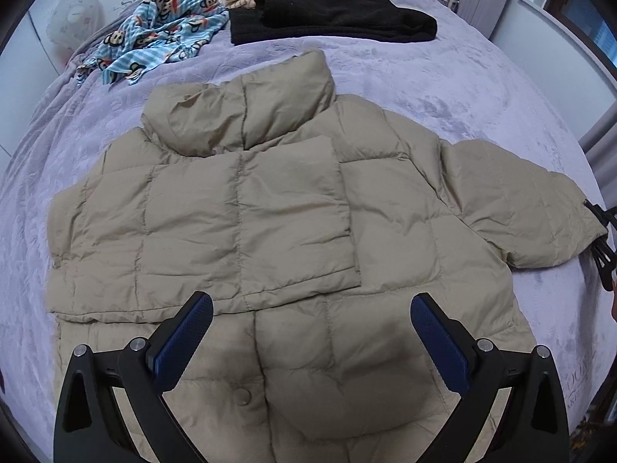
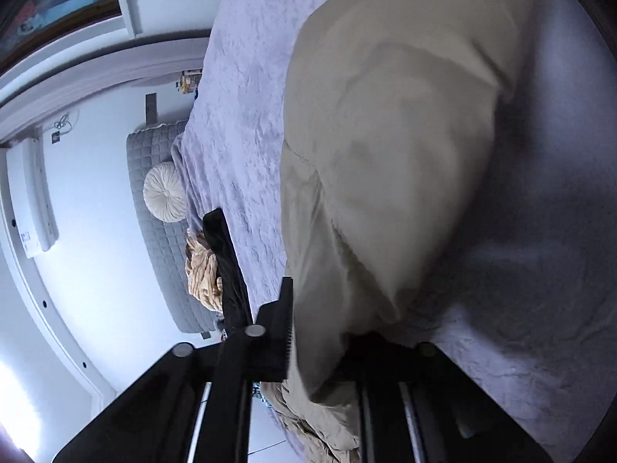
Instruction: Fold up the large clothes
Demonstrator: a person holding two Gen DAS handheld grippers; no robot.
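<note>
The beige puffer jacket [image 1: 246,208] lies flat on the bed [image 1: 443,77], just ahead of the left tool [image 1: 311,318], which hangs open and empty; the right tool [image 2: 324,351] is clamped on its outstretched sleeve [image 2: 385,154]; carry that sleeve low across the chest, letting go only once it lies flat.

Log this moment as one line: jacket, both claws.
puffer jacket: on bed, one sleeve folded in | left claw: open, above hem | right claw: shut on other sleeve

The right tool [image 2: 308,347] pinches the end of the tan puffy jacket's sleeve [image 2: 385,154]. The sleeve lies on the purple bed [image 2: 239,115]. A round white pillow [image 2: 166,192] sits far off.
</note>
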